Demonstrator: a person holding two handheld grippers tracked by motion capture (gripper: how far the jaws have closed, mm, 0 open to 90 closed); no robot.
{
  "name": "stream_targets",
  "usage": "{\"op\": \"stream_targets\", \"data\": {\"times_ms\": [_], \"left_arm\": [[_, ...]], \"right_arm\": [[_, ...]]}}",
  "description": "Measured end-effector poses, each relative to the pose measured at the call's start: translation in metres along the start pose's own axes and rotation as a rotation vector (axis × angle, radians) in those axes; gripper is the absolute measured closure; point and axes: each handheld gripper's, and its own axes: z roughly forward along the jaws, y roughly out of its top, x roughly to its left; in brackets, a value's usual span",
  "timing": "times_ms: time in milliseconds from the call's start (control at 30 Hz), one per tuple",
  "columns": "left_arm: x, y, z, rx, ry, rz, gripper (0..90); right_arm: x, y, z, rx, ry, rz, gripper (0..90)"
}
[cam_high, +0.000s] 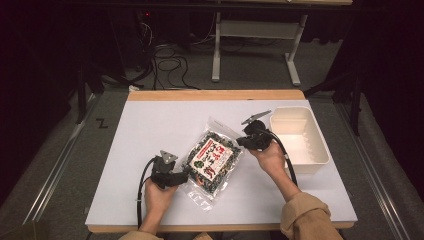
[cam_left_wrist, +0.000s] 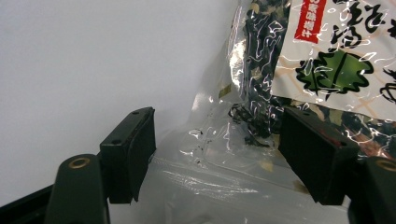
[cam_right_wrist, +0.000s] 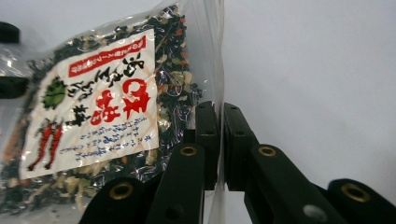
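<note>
seaweed bag (cam_right_wrist: 107, 107) edge pinched in right claw (cam_right_wrist: 220, 140) — left claw (cam_left_wrist: 215, 154) straddling corner

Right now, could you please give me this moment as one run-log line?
right gripper: jaws shut on packet's clear edge | left gripper: jaws open astride other end | seaweed packet: on white table | tub: beside it

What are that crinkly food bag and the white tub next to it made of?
The bag looks like thin clear plastic film: it is see-through, wrinkled, and catches glossy highlights, with a printed paper-like label over dark dried flakes. The tub seems to be smooth moulded plastic, off-white and slightly shiny, with rounded corners and a thin rim, though the look alone leaves that open.
</note>
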Motion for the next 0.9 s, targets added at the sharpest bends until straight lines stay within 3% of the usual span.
{"op": "stream_targets", "data": {"times_ms": [100, 433, 533, 900], "left_arm": [[-0.001, 0.000, -0.005, -0.015, -0.015, -0.008, 27.9], [0.001, 0.000, -0.010, -0.039, -0.044, -0.033, 29.1], [0.001, 0.000, -0.011, -0.042, -0.045, -0.039, 29.7], [0.002, -0.001, -0.012, -0.035, -0.053, -0.041, 30.2]], "right_arm": [[0.000, -0.001, -0.013, -0.043, 0.016, 0.000, 88.9], [0.007, 0.006, -0.037, -0.076, 0.013, -0.046, 89.6], [0.009, 0.009, -0.046, -0.105, 0.013, -0.047, 89.6], [0.005, 0.015, -0.064, -0.132, 0.016, -0.038, 89.7]]}}
